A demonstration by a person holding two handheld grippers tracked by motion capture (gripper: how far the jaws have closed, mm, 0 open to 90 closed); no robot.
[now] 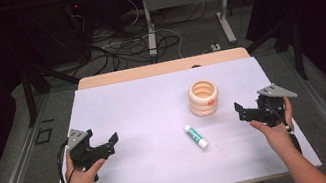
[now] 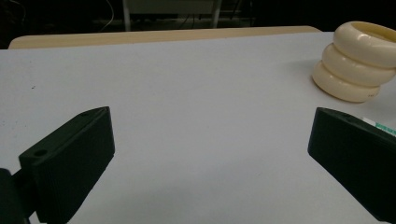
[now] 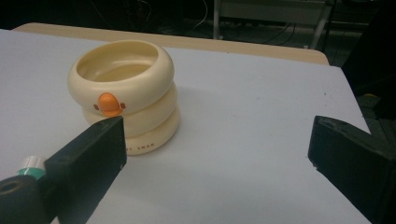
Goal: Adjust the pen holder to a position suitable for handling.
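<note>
A cream ringed cup with an orange beak stands upright right of the table's middle; it shows at the upper right of the left gripper view and at the left of the right gripper view. A white glue stick with a green band lies flat in front of the cup; its end peeks past my right gripper's left jaw. My left gripper is open over the table's left side with nothing between its jaws. My right gripper is open, right of the cup.
The pale table top lies on a wooden board whose far edge shows behind it. Beyond the table are metal table legs and loose cables on the floor. Dark curtains stand at both sides.
</note>
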